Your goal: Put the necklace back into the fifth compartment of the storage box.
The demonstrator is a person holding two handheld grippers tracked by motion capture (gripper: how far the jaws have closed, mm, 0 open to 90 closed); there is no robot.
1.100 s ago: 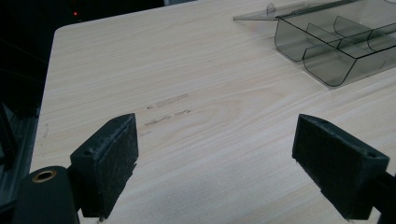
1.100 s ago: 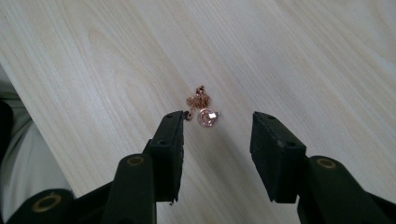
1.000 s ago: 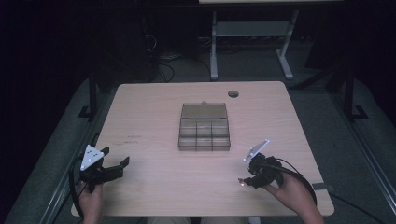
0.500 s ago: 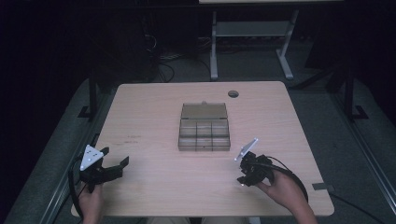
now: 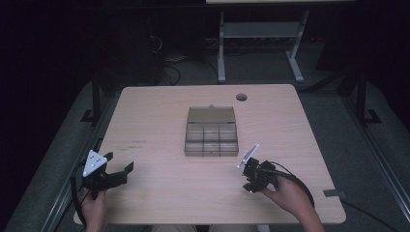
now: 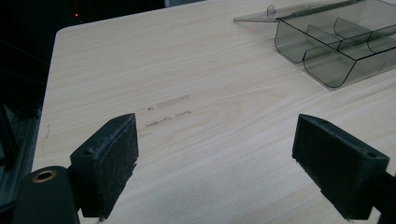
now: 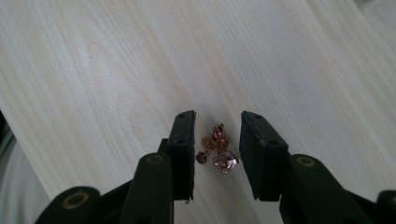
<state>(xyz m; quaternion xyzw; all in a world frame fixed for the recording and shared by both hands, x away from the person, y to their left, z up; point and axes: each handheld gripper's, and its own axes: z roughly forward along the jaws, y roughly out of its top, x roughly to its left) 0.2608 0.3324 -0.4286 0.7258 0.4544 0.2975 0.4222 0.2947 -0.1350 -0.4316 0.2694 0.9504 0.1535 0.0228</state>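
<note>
A small rose-gold chain with a round pendant (image 7: 218, 150) lies bunched on the light wooden table (image 5: 159, 121). My right gripper (image 7: 218, 116) points down at it near the front right of the table (image 5: 251, 180). Its jaws have just been closing and now stand narrowly on either side of the chain, with a slim gap on each side. My left gripper (image 5: 119, 162) rests open near the front left edge, nothing between its wide-apart jaws (image 6: 217, 140). A smoky clear compartment box (image 5: 212, 141) sits at the table's middle, lid folded back.
The box (image 6: 336, 51) shows to the upper right in the left gripper view, its compartments looking bare. A round cable hole (image 5: 241, 97) is at the table's back. A metal stand (image 5: 258, 43) and cables lie on the dark floor behind.
My right gripper has shifted left across the table and its jaws have narrowed. The left gripper has stayed where it was.
</note>
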